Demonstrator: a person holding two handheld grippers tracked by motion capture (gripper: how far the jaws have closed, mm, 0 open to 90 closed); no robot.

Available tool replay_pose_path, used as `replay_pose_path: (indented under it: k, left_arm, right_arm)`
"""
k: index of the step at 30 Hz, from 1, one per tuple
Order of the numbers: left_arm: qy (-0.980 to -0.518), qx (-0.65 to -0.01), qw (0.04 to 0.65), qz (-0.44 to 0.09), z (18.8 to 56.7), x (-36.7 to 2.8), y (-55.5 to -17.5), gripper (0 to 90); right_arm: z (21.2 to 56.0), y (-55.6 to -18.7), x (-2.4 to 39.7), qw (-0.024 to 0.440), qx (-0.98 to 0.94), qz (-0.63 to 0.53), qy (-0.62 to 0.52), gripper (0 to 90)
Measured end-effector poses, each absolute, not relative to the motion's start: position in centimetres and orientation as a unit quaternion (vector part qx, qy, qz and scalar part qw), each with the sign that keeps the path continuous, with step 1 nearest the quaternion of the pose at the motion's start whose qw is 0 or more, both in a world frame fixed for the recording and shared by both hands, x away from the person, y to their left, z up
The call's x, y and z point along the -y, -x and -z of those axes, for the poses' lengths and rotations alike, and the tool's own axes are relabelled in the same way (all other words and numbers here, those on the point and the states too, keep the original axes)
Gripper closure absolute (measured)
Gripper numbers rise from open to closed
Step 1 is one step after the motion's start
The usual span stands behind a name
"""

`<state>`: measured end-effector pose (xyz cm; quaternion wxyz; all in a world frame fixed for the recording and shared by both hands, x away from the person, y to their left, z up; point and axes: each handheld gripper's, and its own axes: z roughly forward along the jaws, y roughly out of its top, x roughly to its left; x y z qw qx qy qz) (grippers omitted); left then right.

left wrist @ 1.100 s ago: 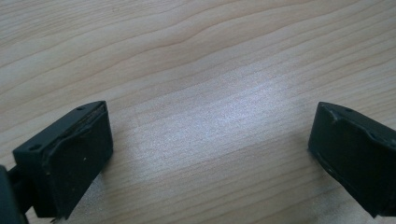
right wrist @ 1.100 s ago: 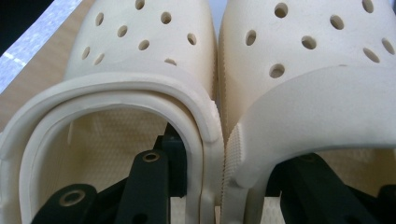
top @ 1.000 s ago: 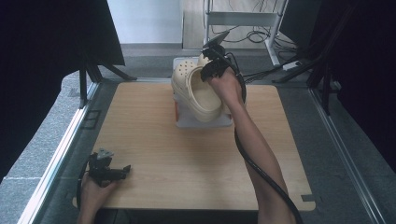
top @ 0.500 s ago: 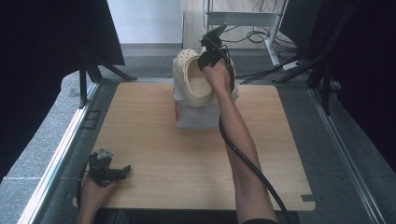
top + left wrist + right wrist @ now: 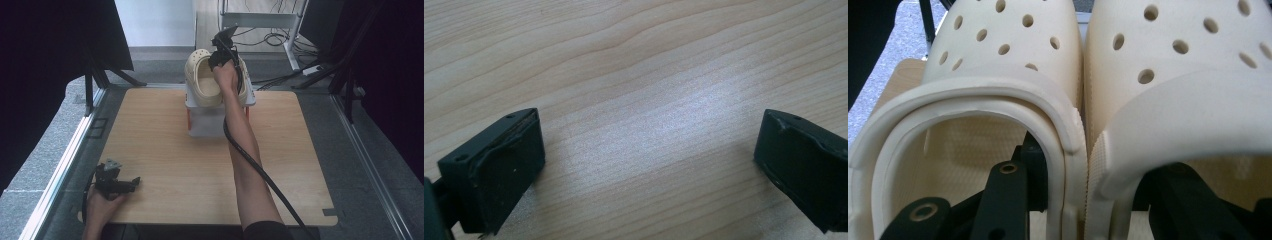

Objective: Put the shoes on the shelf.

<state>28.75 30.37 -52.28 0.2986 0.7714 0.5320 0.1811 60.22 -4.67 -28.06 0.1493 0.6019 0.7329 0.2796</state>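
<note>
The right hand-held gripper [image 5: 223, 56] clamps a pair of cream clogs [image 5: 204, 80] side by side, one jaw inside each shoe, over a white stand [image 5: 210, 120]. Their long axes run away from it, toes ahead. The left hand-held gripper [image 5: 116, 181] rests wide open on the counter [image 5: 160, 150].

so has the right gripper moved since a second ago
Yes. The right gripper with the cream clogs went left and farther back, over the white stand.

Both grippers are all black plastic – the left gripper [image 5: 131, 182] has chunky square pads [image 5: 506, 170] with tiny screw holes. A thick black cable [image 5: 260, 172] trails off the right gripper [image 5: 223, 50] – bare forearms, no sleeves.
</note>
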Motion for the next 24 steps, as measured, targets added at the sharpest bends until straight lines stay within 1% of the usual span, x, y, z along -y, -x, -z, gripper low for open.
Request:
replay_pose_path:
  k: [3, 4, 5, 6, 7, 10, 11, 12, 13, 15, 16, 22, 23, 24]
  left_arm:
    - [-0.771, -0.532, 0.299, -0.181, 52.3, -30.4, -28.8, 0.0]
    - [-0.772, -0.531, 0.299, -0.181, 52.3, -30.4, -28.8, 0.0]
    - [-0.772, -0.531, 0.299, -0.181, 52.3, -30.4, -28.8, 0.0]
    - [-0.772, -0.531, 0.299, -0.181, 52.3, -30.4, -28.8, 0.0]
    - [-0.772, -0.531, 0.299, -0.181, 52.3, -30.4, -28.8, 0.0]
    - [-0.772, -0.531, 0.299, -0.181, 52.3, -30.4, -28.8, 0.0]
    - [-0.772, -0.531, 0.299, -0.181, 52.3, -30.4, -28.8, 0.0]
    - [-0.772, -0.531, 0.299, -0.181, 52.3, -30.4, -28.8, 0.0]
    - [-0.772, -0.531, 0.299, -0.181, 52.3, -30.4, -28.8, 0.0]
    - [-0.772, -0.531, 0.299, -0.181, 52.3, -30.4, -28.8, 0.0]
    - [-0.772, -0.531, 0.299, -0.181, 52.3, -30.4, -28.8, 0.0]
    - [-0.772, -0.531, 0.299, -0.181, 52.3, -30.3, -28.8, 0.0]
    - [-0.772, -0.531, 0.299, -0.181, 52.3, -30.3, -28.8, 0.0]
    - [-0.772, -0.531, 0.299, -0.181, 52.3, -30.3, -28.8, 0.0]
  right_arm:
    - [28.5, -60.4, 4.7, 0.149, -0.735, -0.276, -0.601, 62.1]
    - [29.0, -60.4, 4.7, 0.151, -0.743, -0.273, -0.592, 59.2]
    - [29.0, -60.4, 4.7, 0.151, -0.743, -0.273, -0.592, 59.2]
    - [29.0, -60.2, 4.8, 0.165, -0.749, -0.271, -0.581, 57.0]
    - [29.0, -60.2, 4.8, 0.165, -0.749, -0.271, -0.581, 57.0]
    - [28.8, -59.6, 5.0, 0.179, -0.764, -0.271, -0.557, 49.4]
    - [28.8, -59.6, 5.0, 0.179, -0.764, -0.271, -0.557, 49.4]
    - [28.8, -59.3, 5.1, 0.179, -0.776, -0.267, -0.542, 42.1]
    - [28.8, -59.3, 5.1, 0.179, -0.776, -0.267, -0.542, 42.1]
    - [28.8, -59.0, 5.4, 0.179, -0.784, -0.264, -0.532, 37.5]
    - [28.8, -58.6, 5.7, 0.175, -0.790, -0.265, -0.524, 33.6]
    - [28.7, -57.5, 6.2, 0.176, -0.804, -0.271, -0.499, 27.1]
    - [28.6, -57.2, 6.3, 0.173, -0.807, -0.276, -0.492, 25.7]
    - [28.5, -56.8, 6.3, 0.170, -0.811, -0.281, -0.484, 22.3]
